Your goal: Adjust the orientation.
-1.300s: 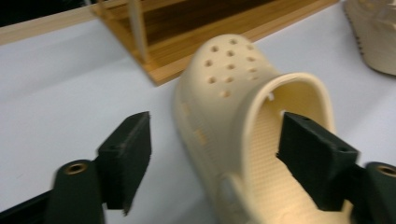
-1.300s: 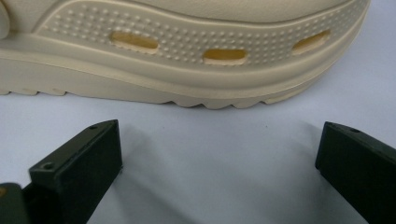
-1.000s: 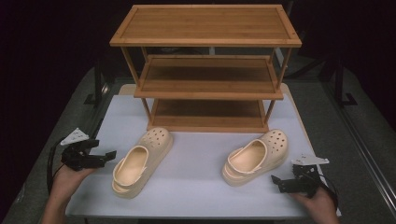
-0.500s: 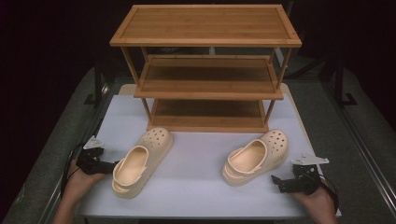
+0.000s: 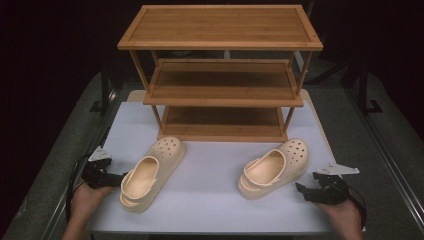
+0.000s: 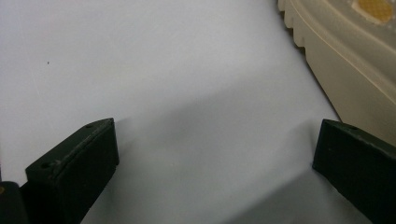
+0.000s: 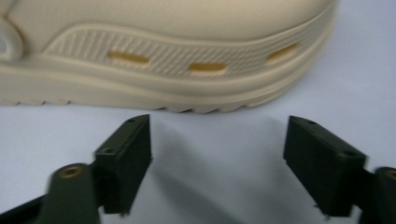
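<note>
- The step in hand looked like the approach: two cream clogs lay on the white table point(image 5: 215, 210) in front of a three-tier wooden rack point(image 5: 222, 75), and neither was yet held.
- The left clog point(image 5: 150, 172) lay at about 8 o'clock from the rack's foot, toe toward 1 o'clock; the right clog point(image 5: 275, 167) lay at about 4 o'clock, toe also toward 1 o'clock.
- The left gripper point(image 5: 119, 180) sat just beside the left clog's heel at its 9 o'clock, its jaws apart with only bare table between them in the left gripper view; the sole edge point(image 6: 345, 60) passed at 1 o'clock.
- The right gripper point(image 5: 301, 190) rested near the right clog's side at 4 o'clock, jaws spread wide and empty, facing the ribbed sole point(image 7: 187, 56).
- Next, I judged, each claw needed to ease forward until a wall or heel rim stood between the jaws, then close.
- Hard to make out: whether the left jaw touched the clog; the rack's bottom shelf lay in shadow; the right gripper view was blurred.
</note>
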`<state>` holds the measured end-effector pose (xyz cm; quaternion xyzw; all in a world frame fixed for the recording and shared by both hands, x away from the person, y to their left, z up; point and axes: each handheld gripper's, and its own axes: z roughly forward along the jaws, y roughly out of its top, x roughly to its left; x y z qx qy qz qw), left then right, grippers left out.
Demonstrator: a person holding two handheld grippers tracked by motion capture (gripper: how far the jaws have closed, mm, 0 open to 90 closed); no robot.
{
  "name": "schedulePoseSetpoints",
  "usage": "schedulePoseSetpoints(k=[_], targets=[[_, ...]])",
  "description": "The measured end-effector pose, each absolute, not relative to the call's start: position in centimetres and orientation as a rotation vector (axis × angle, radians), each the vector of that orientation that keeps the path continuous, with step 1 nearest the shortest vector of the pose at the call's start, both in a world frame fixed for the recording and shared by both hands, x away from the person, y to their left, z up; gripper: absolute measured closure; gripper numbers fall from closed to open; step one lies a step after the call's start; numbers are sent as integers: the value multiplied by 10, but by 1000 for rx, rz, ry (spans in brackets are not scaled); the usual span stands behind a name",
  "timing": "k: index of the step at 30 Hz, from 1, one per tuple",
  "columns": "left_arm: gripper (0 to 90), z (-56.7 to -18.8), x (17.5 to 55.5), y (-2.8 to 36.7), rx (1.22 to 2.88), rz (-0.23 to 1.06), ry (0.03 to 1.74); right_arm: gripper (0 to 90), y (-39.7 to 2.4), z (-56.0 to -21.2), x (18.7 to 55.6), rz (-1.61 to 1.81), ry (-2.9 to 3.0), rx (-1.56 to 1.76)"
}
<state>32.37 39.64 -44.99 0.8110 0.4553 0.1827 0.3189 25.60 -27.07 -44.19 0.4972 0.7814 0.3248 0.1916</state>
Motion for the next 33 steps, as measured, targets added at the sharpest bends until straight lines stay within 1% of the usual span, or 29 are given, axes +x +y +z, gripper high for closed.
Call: schedulePoseSetpoints(k=[1,2,3,4,5,6,7,8,9,17,25,33], targets=[[0,-450,324,396,2133,481,1197,386,-273,-438,256,915,2187,1399],[0,-450,324,396,2133,481,1197,386,-273,-438,256,915,2187,1399],[0,-450,324,396,2132,480,1197,541,-277,-433,257,917,2161,1406],[0,-450,324,396,2132,480,1197,541,-277,-433,257,917,2161,1406],[0,-450,323,396,2131,482,1197,706,-281,-427,263,937,2127,1417],[0,-450,323,396,2131,482,1197,706,-281,-427,263,937,2127,1417],[0,-450,323,396,2131,483,1197,836,-287,-421,272,955,2113,1426],[0,-450,323,396,2131,483,1197,876,-290,-418,277,950,2102,1423],[0,-450,323,396,2130,481,1197,897,-292,-416,281,949,2095,1424],[0,-450,323,396,2131,481,1197,899,-320,-410,323,1001,2091,1482],[0,-450,324,396,2131,481,1197,898,-324,-419,363,1003,2152,1466],[0,-450,324,397,2132,480,1196,898,-310,-433,372,961,2227,1444]])
